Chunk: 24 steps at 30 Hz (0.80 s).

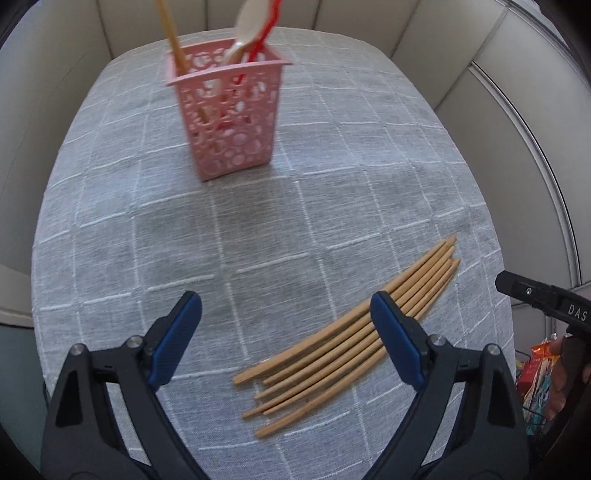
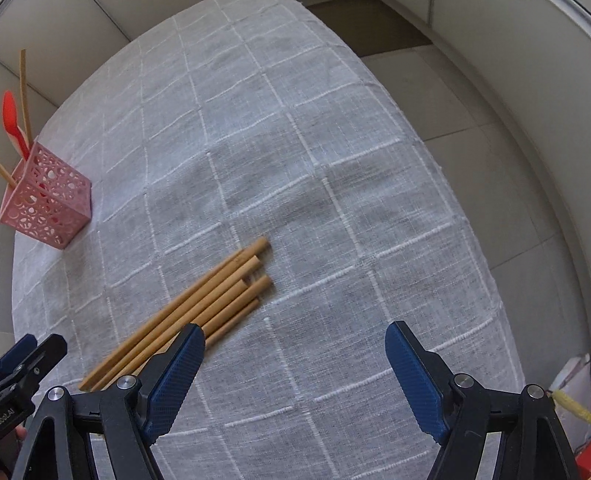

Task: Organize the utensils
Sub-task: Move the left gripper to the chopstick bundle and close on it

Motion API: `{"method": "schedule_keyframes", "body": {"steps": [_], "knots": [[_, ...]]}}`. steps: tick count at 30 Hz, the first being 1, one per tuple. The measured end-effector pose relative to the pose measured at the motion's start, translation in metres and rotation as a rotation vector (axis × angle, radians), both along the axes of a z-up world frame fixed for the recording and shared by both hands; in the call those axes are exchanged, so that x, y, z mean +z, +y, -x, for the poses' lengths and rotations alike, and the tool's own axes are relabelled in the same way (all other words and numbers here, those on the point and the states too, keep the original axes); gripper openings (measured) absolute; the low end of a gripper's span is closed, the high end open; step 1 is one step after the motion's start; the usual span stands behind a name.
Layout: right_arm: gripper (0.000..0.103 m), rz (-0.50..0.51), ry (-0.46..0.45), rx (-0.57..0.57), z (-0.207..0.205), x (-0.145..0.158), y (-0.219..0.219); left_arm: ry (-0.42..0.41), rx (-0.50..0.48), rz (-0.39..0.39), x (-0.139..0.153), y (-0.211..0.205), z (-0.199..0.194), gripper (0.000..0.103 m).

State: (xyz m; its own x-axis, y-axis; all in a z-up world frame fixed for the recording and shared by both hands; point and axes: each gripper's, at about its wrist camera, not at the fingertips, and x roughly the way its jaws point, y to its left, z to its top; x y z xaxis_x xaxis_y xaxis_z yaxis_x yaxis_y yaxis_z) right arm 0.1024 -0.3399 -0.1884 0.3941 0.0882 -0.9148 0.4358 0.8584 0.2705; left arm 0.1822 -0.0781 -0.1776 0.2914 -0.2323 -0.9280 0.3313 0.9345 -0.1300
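Observation:
A pink perforated holder [image 1: 229, 110] stands upright at the far side of the table, holding a wooden chopstick [image 1: 170, 37], a white spoon [image 1: 245, 27] and a red utensil [image 1: 264, 35]. It also shows in the right wrist view [image 2: 48, 199] at the left edge. Several wooden chopsticks [image 1: 343, 339] lie in a loose bundle on the cloth; they also show in the right wrist view [image 2: 192, 314]. My left gripper [image 1: 286, 306] is open and empty above the cloth, its right finger over the bundle. My right gripper [image 2: 295, 339] is open and empty, the bundle by its left finger.
The round table wears a grey checked cloth [image 1: 184, 229]. The other gripper shows at the right edge [image 1: 546, 299] of the left view and the lower left [image 2: 26, 369] of the right view. Cream cushions [image 1: 44, 92] ring the table; tiled floor [image 2: 480, 129] lies right.

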Motion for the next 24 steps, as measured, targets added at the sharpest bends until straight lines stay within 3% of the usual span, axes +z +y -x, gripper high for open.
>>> {"method": "schedule_keyframes", "body": {"steps": [8, 11, 21, 24], "knots": [[0.084, -0.036, -0.012, -0.012, -0.002, -0.001, -0.016, 0.035, -0.229, -0.023, -0.025, -0.066, -0.004, 0.039], [0.084, -0.033, -0.006, -0.018, -0.003, -0.004, -0.022, 0.04, -0.279, -0.025, -0.031, -0.082, -0.005, 0.028], [0.084, -0.033, 0.0, -0.044, 0.003, -0.009, -0.045, 0.034, -0.41, -0.013, -0.03, -0.117, 0.0, 0.025], [0.084, -0.035, 0.003, -0.054, 0.004, -0.011, -0.05, 0.026, -0.401, -0.017, -0.031, -0.125, -0.003, 0.025]]}}
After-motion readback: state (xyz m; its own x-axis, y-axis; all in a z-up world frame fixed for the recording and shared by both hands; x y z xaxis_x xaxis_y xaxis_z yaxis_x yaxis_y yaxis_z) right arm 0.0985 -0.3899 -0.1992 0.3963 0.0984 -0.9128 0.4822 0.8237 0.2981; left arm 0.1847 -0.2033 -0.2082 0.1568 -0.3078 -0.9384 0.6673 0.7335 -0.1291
